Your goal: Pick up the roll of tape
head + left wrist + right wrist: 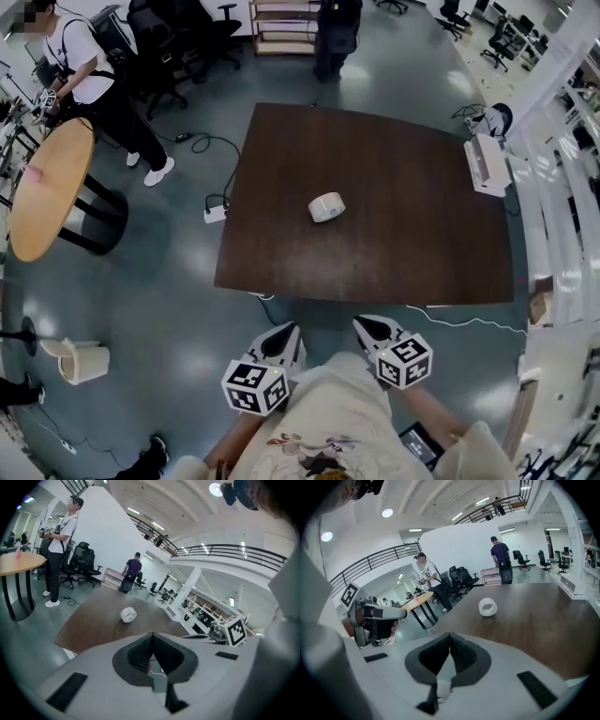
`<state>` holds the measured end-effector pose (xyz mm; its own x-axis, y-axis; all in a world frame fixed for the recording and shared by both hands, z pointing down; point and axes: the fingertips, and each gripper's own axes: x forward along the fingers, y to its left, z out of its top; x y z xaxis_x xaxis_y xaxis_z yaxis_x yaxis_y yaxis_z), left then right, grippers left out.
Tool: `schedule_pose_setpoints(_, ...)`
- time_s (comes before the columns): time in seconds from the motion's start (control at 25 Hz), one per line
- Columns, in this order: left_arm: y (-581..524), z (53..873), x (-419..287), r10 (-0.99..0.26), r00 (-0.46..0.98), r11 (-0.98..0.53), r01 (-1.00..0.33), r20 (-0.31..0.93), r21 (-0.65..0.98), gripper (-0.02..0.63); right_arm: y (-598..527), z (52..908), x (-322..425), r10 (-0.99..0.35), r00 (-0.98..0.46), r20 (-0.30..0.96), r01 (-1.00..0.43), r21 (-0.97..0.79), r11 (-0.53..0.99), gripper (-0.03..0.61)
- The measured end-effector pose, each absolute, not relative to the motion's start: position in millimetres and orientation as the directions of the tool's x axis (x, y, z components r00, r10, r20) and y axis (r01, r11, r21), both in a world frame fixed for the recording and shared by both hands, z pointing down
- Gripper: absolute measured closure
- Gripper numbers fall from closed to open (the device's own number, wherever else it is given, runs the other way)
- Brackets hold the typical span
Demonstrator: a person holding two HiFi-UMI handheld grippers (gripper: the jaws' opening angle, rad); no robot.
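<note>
Starting at the left of the head view, a round wooden table (47,187) is cut off by the frame edge, and a pink thing on it is too small to identify. A person (94,84) stands behind it, holding something that cannot be made out. Lower down, a beige container (82,361) sits on the grey floor (169,281); whether it stands or lies is unclear.

The left gripper (284,330) shows low in the frame, short of the near edge of the dark wooden table (394,262) and half hidden behind its marker cube. Its own view shows the jaws pressed together with nothing between them.

The roll of tape (326,207) rests near the middle of the dark wooden table, well apart from both grippers. Whether it lies flat or stands on its rim is hard to tell.

The right gripper (368,324) hangs beside the left one, its jaws likewise closed on nothing. A white device (487,164) sits at the table's right edge; its kind is unclear. The wearer's arms are cut off at the bottom.
</note>
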<state>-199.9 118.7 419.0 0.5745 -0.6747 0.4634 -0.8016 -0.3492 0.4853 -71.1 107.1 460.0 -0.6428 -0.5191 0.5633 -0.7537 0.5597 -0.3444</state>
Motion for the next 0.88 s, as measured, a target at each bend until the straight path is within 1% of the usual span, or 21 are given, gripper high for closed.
schedule_pose_setpoints(0.2,83,436,-195,-0.566,0.660,-0.421,-0.747,0.495,0.514,0.607,67,461,-75,-0.545,-0.618,0.568,-0.780,-0.350,0.520,0.572)
schedule_pose_setpoints(0.32,61,446,-189,-0.525,0.677,-0.474,-0.736,0.516,0.484,0.607,45,467,-64,-0.550,-0.607,0.574,-0.789,-0.357,0.499,0.572)
schedule_pose_setpoints(0.64,-8,451,-170,-0.550,0.635,-0.468,-0.772,0.543,0.430,0.607,-3,481,-38,-0.528,-0.614,0.586,-0.775,-0.321,0.545,0.572)
schedule_pose_setpoints(0.76,-34,451,-169,-0.537,0.632,-0.496,-0.772,0.560,0.396,0.607,-23,483,-42,-0.503,-0.640,0.581,-0.752,-0.341,0.563,0.572)
schedule_pose_setpoints(0.88,-60,458,-165,-0.517,0.621,-0.516,-0.775,0.589,0.364,0.607,-48,488,-38,-0.494,-0.649,0.579,-0.739,-0.325,0.590,0.572)
